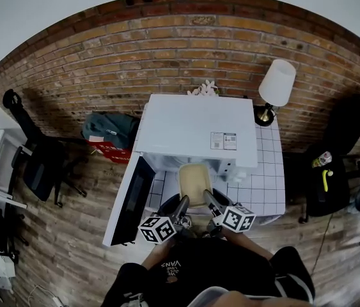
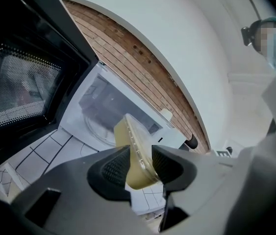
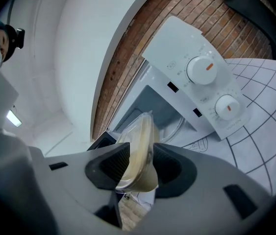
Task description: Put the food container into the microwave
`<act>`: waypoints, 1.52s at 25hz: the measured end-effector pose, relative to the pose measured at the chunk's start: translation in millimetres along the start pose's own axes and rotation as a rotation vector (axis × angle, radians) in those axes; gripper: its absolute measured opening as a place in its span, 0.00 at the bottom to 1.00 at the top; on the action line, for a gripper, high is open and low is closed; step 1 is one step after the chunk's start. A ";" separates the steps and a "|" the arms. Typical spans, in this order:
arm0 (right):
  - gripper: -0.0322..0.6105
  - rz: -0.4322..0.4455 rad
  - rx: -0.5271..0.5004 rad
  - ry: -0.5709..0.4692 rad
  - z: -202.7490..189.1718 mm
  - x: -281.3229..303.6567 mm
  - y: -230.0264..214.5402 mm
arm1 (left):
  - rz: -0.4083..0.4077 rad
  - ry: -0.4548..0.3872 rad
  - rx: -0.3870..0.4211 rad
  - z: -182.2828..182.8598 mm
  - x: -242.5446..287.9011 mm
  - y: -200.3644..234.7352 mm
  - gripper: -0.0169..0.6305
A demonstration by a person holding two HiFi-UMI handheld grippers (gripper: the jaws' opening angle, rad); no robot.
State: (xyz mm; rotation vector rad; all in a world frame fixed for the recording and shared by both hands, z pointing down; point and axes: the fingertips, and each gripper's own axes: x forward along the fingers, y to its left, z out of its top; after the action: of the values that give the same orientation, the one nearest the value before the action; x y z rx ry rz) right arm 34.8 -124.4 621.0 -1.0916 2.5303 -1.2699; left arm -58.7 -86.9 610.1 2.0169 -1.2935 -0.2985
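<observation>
Left tool [image 2: 140, 163] was clamped on one edge of the food container [image 2: 135, 151]; right tool [image 3: 140, 164] was clamped on the opposite edge. Pads of both pressed on the rim, jaws at a narrow gap. Container, clear with pale yellow contents, was held off the desk [image 1: 269, 184] between the two tools, directly before the microwave [image 1: 195, 130] opening. Its door [image 1: 128, 203] stood swung open at the head view's left. On the desk's far right corner stood a lamp [image 1: 275, 85].

Right tongs [image 3: 140, 164] clamped on food container [image 3: 140, 138] edge; microwave [image 3: 177, 48] cavity open just beyond, two dials [image 3: 202, 70] at right.
</observation>
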 end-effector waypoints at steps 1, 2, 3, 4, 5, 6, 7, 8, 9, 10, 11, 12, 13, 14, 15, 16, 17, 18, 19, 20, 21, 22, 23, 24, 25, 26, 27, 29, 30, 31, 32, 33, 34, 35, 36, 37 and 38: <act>0.25 -0.006 0.001 -0.006 1.4 3.2 -0.4 | -0.005 0.007 0.003 3.1 2.5 2.2 0.25; 0.25 -0.013 0.003 -0.012 2.6 6.2 -1.3 | -0.009 0.014 0.005 5.9 5.0 4.3 0.25; 0.25 -0.019 0.005 -0.018 3.5 9.3 -2.4 | -0.013 0.020 0.008 8.5 7.4 6.6 0.25; 0.25 -0.024 0.007 -0.024 4.2 12.4 -3.3 | -0.016 0.025 0.009 10.6 9.5 9.0 0.25; 0.25 -0.028 0.009 -0.030 4.6 15.5 -3.8 | -0.018 0.029 0.010 12.2 11.3 11.8 0.25; 0.25 -0.031 0.011 -0.034 4.7 18.4 -4.2 | -0.019 0.034 0.012 13.3 12.8 14.8 0.25; 0.25 -0.034 0.012 -0.038 4.3 20.9 -4.9 | -0.018 0.039 0.013 13.9 14.2 17.7 0.25; 0.25 -0.039 0.014 -0.042 3.6 23.1 -6.0 | -0.017 0.044 0.014 14.2 15.4 20.5 0.25; 0.25 -0.044 0.016 -0.045 2.8 25.2 -7.0 | -0.017 0.048 0.015 14.7 16.7 23.0 0.25; 0.25 -0.049 0.018 -0.047 2.2 27.4 -8.1 | -0.018 0.051 0.014 15.3 17.9 25.3 0.25; 0.25 -0.053 0.021 -0.049 1.6 29.5 -9.2 | -0.018 0.053 0.012 15.9 19.2 27.5 0.25; 0.25 -0.058 0.025 -0.052 1.2 31.6 -10.6 | -0.019 0.056 0.011 16.3 20.8 29.6 0.25; 0.25 -0.062 0.028 -0.054 1.0 33.3 -12.4 | -0.020 0.060 0.011 16.5 22.6 31.7 0.25; 0.25 -0.067 0.031 -0.056 0.8 34.9 -14.3 | -0.021 0.065 0.011 16.4 24.6 33.6 0.25; 0.25 -0.073 0.033 -0.056 0.6 36.5 -16.2 | -0.022 0.069 0.011 16.2 26.5 35.5 0.25; 0.25 -0.080 0.034 -0.056 0.3 37.9 -18.0 | -0.021 0.073 0.010 16.1 28.2 37.3 0.25; 0.25 -0.086 0.035 -0.056 0.1 39.3 -19.4 | -0.020 0.076 0.008 16.1 29.5 39.0 0.25; 0.25 -0.091 0.035 -0.056 0.0 40.6 -20.7 | -0.020 0.079 0.006 16.2 30.8 40.5 0.25; 0.25 -0.097 0.036 -0.057 0.0 41.9 -21.8 | -0.020 0.081 0.004 16.3 32.1 42.0 0.25; 0.25 -0.102 0.036 -0.057 -0.2 43.4 -23.0 | -0.020 0.084 0.003 16.5 33.4 43.7 0.25; 0.25 -0.108 0.036 -0.056 -0.8 45.2 -24.3 | -0.019 0.088 0.002 16.6 34.5 45.9 0.25; 0.25 -0.113 0.037 -0.054 -1.9 47.2 -25.6 | -0.018 0.091 -0.001 16.3 35.6 48.3 0.25; 0.25 -0.117 0.038 -0.050 -3.6 49.3 -27.2 | -0.015 0.095 -0.005 15.5 36.4 51.3 0.24; 0.25 -0.122 0.039 -0.045 -5.5 51.4 -29.0 | -0.010 0.099 -0.010 14.2 37.2 54.7 0.24; 0.25 -0.127 0.040 -0.040 -7.3 53.5 -30.9 | -0.005 0.103 -0.014 12.6 38.1 58.2 0.24; 0.25 -0.132 0.040 -0.035 -8.5 55.6 -32.7 | -0.002 0.106 -0.018 11.4 39.2 61.4 0.24; 0.25 -0.136 0.040 -0.032 -9.3 57.7 -34.1 | 0.001 0.109 -0.021 10.7 40.4 64.0 0.24; 0.25 -0.143 0.042 -0.028 -10.0 61.5 -36.2 | 0.004 0.114 -0.026 10.7 42.6 67.8 0.24; 0.25 -0.146 0.043 -0.027 -10.0 63.2 -37.1 | 0.004 0.117 -0.029 11.1 43.8 69.3 0.24; 0.25 -0.150 0.045 -0.026 -9.7 64.9 -38.0 | 0.004 0.119 -0.031 11.4 45.3 70.7 0.24; 0.25 -0.153 0.045 -0.025 -9.3 66.7 -39.1 | 0.003 0.122 -0.033 11.8 47.0 72.1 0.24; 0.25 -0.156 0.045 -0.025 -8.8 68.5 -40.4 | 0.003 0.125 -0.034 12.0 49.0 73.7 0.24; 0.25 -0.159 0.044 -0.025 -8.3 70.3 -41.8 | 0.003 0.127 -0.035 12.1 51.0 75.2 0.24; 0.25 -0.163 0.043 -0.027 -7.6 71.8 -43.1 | 0.002 0.130 -0.036 12.3 53.2 76.5 0.24; 0.25 -0.168 0.042 -0.028 -6.8 73.2 -44.6 | 0.001 0.132 -0.037 12.8 55.3 77.7 0.24; 0.25 -0.173 0.040 -0.030 -5.8 74.7 -46.3 | 0.000 0.134 -0.038 13.5 57.6 78.9 0.24; 0.25 -0.178 0.038 -0.031 -4.6 76.2 -47.6 | 0.000 0.135 -0.038 14.3 59.9 80.2 0.24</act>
State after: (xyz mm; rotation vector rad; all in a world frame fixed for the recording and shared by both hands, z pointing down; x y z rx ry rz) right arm 3.3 -189.1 675.0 -1.3423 2.4222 -1.3241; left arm -94.1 -164.6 664.1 1.9699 -1.1953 -0.1819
